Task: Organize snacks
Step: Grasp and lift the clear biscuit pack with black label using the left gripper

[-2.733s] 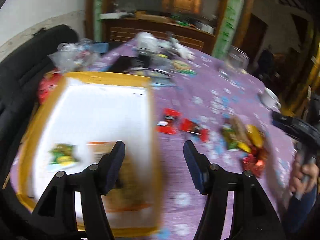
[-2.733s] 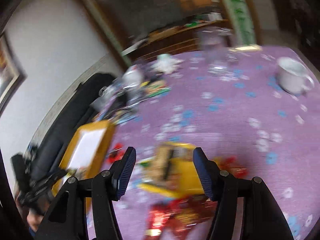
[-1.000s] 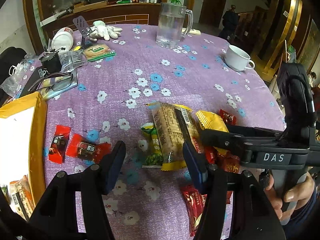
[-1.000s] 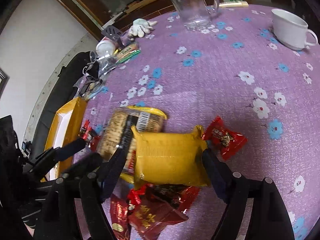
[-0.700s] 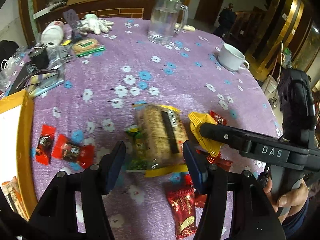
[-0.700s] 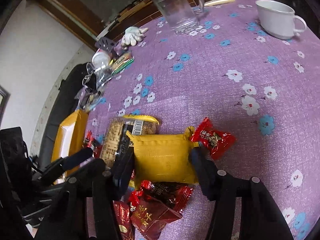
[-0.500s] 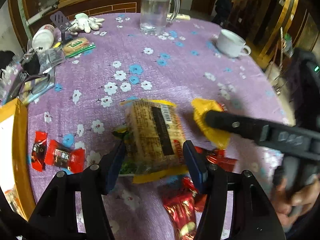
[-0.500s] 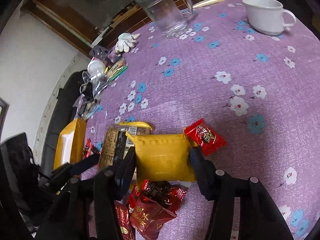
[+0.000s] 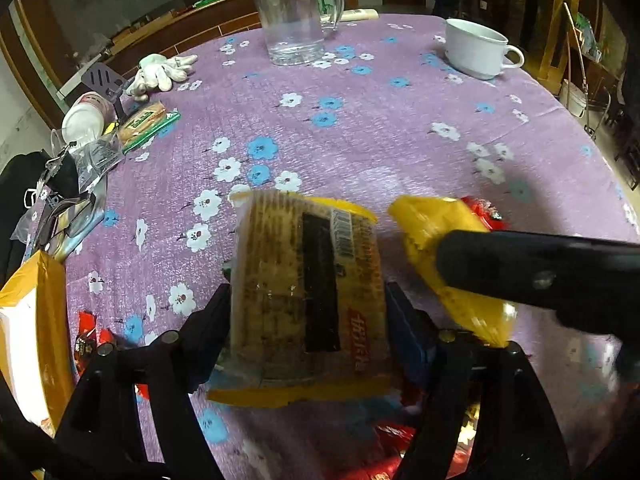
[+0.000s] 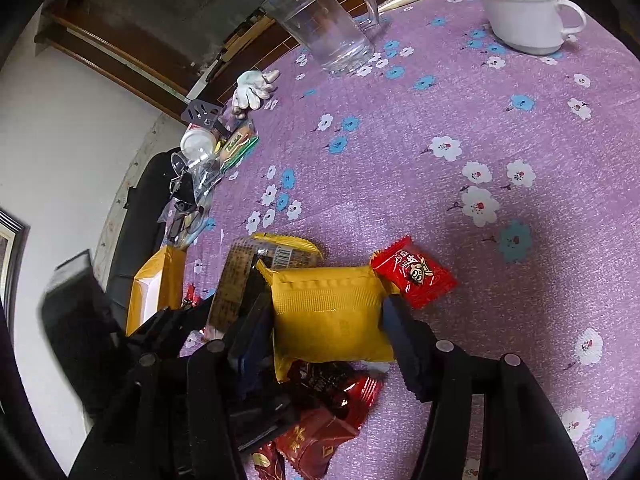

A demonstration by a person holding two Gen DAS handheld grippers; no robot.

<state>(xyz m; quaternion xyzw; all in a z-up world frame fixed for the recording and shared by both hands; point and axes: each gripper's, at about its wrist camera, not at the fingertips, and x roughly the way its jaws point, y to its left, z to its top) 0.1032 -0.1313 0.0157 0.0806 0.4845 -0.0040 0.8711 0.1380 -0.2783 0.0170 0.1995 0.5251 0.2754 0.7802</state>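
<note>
My left gripper (image 9: pixel 308 320) has matte black arms with silver pivot screws at 7 and 5 o'clock. My right gripper (image 10: pixel 326 332) matches, carrying dark blue ribbed pads (image 10: pixel 404 344).

Far across the tablecloth (image 9: pixel 360 128) lies open room, bounded by glass pitcher (image 9: pixel 298 12), white cup (image 9: pixel 476 48) and left-edge clutter (image 9: pixel 92 136).

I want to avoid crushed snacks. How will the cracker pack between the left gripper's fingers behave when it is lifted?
The cracker pack shows stacked biscuits through clear film, so it probably stays fairly stiff but may crack under a hard squeeze. The glossy wrapper could slip. The left gripper straddles its sides with jaws opening, so hold looks unsure.
</note>
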